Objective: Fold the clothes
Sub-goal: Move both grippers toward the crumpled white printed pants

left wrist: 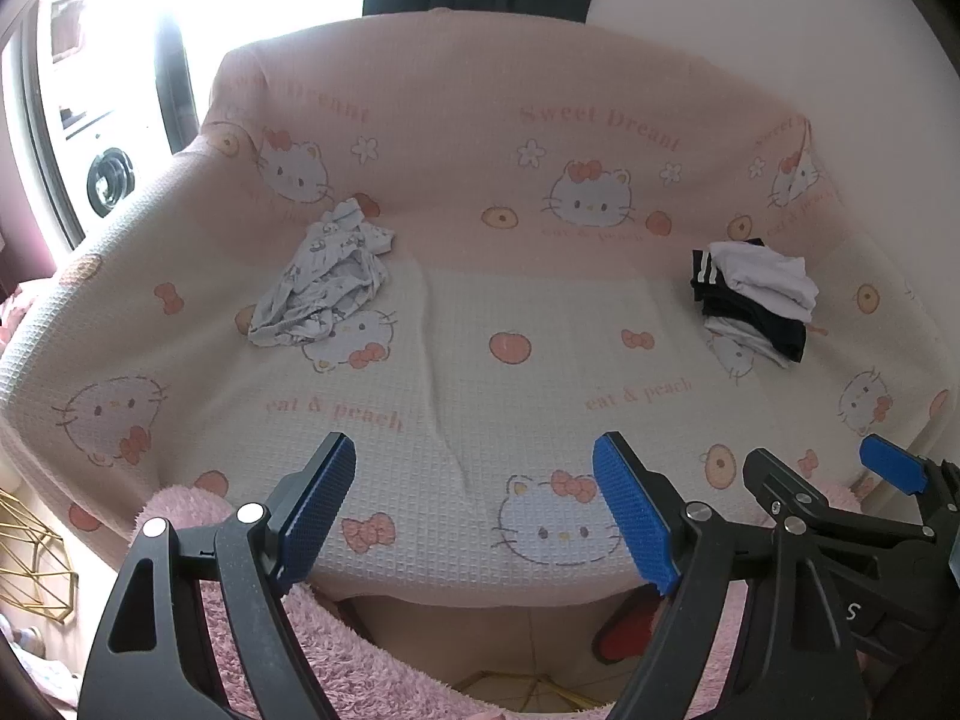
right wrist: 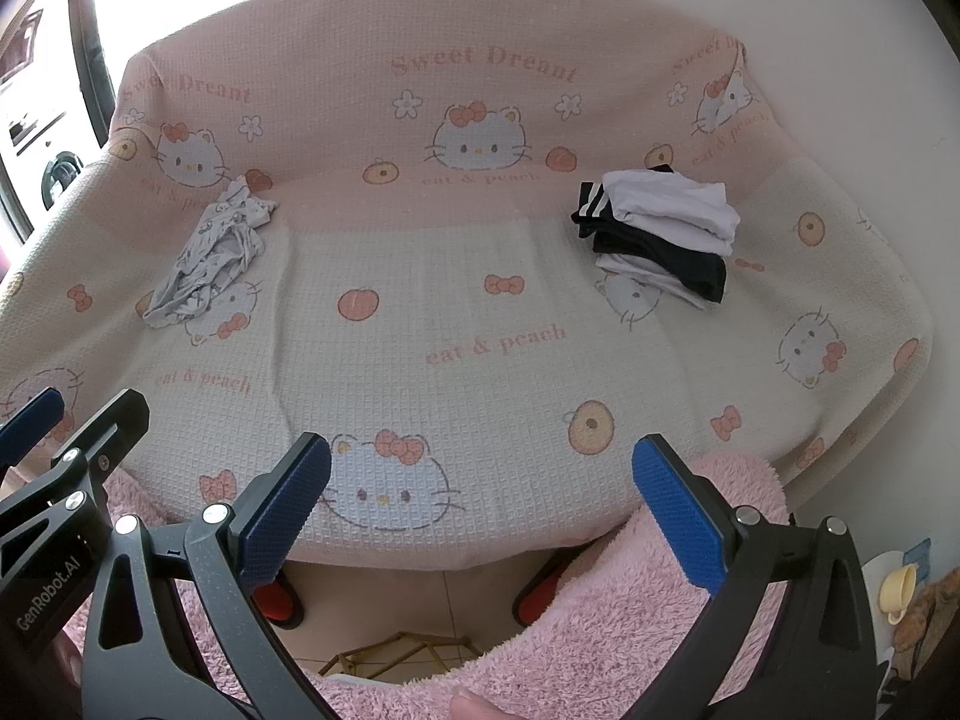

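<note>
A crumpled pale printed garment [left wrist: 324, 282] lies on the left of the sofa seat, near the backrest; it also shows in the right wrist view [right wrist: 207, 258]. A stack of folded black and white clothes [left wrist: 753, 294] sits on the right of the seat, also seen from the right wrist [right wrist: 660, 228]. My left gripper [left wrist: 480, 510] is open and empty above the seat's front edge. My right gripper [right wrist: 480, 510] is open and empty beside it, and shows at the right of the left wrist view [left wrist: 816, 474]. Both are well short of the clothes.
The sofa wears a pink and white cat-print cover [left wrist: 510, 372]. A fluffy pink fabric [right wrist: 600, 630] lies below both grippers. A gold wire frame [left wrist: 30, 564] stands at the left. A washing machine [left wrist: 108, 180] is behind the glass door, far left.
</note>
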Motion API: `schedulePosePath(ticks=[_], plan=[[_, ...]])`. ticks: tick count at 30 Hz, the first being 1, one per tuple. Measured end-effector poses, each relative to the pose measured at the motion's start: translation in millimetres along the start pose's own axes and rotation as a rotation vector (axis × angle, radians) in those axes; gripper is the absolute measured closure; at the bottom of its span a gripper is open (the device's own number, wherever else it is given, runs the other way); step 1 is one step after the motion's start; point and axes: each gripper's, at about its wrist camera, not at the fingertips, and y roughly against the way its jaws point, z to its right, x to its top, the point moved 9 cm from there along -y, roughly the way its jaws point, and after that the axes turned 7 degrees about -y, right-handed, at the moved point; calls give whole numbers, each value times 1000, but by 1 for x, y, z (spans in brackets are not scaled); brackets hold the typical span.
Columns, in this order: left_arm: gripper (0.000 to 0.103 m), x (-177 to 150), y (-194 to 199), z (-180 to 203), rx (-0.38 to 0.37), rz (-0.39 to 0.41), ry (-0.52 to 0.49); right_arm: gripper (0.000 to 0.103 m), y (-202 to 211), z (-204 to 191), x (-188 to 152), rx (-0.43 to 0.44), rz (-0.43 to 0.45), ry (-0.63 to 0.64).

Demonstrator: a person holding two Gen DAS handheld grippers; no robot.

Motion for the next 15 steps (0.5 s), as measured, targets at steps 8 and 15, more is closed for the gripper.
schedulePosePath(ticks=[8,15], plan=[[19,5,0,-4,-1,2,-2,1,-1,-3,3,8,1,-2],[19,39,-12,-17,-36,51,-6,1,-8,-26,38,69,44,87]])
